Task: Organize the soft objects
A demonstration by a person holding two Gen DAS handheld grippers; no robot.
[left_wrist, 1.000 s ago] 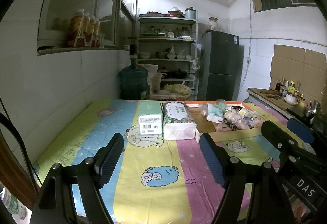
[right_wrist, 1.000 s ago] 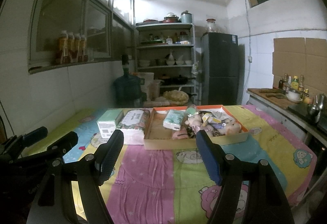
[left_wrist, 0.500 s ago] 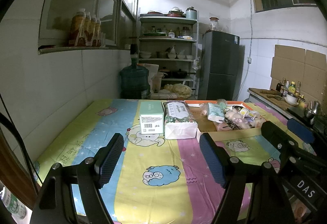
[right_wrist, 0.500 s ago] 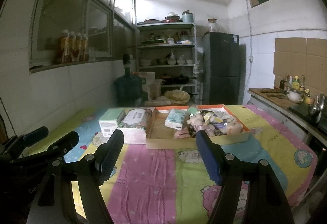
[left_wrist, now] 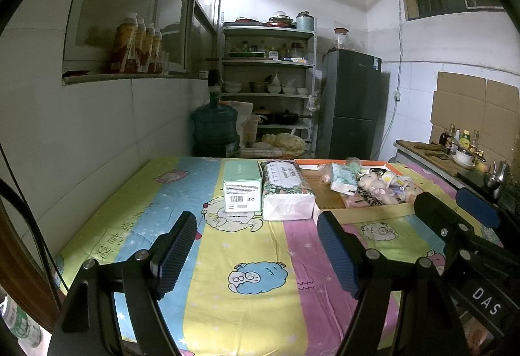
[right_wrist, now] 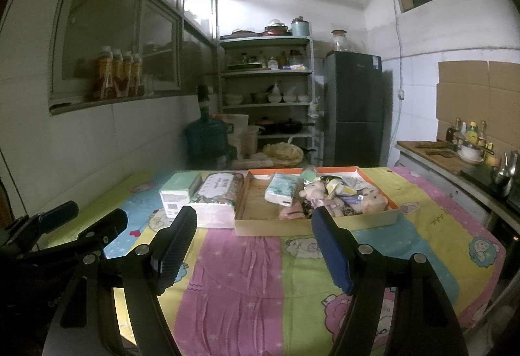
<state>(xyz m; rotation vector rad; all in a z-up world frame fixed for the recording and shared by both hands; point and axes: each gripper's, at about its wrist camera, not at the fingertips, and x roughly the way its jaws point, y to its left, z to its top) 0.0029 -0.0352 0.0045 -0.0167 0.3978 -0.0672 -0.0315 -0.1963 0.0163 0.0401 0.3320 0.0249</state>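
A shallow cardboard box (right_wrist: 260, 227) with an orange rim sits on the far half of the cartoon-print tablecloth. In it lie a small tissue pack (right_wrist: 281, 188), a plush doll (right_wrist: 313, 190) and several other soft toys (left_wrist: 378, 185). Left of the box lie a floral tissue pack (left_wrist: 286, 190) and a green carton (left_wrist: 242, 188). My left gripper (left_wrist: 256, 250) hangs open over the near cloth, short of the carton. My right gripper (right_wrist: 253, 247) is open too, just short of the box's front wall. Nothing sits between either pair of fingers.
A white tiled wall runs along the table's left side. Behind the table stand a water jug (left_wrist: 214, 130), a metal shelf rack (left_wrist: 268, 86) with dishes and a dark fridge (left_wrist: 352, 106). A counter (right_wrist: 455, 161) with bottles and a bowl lines the right.
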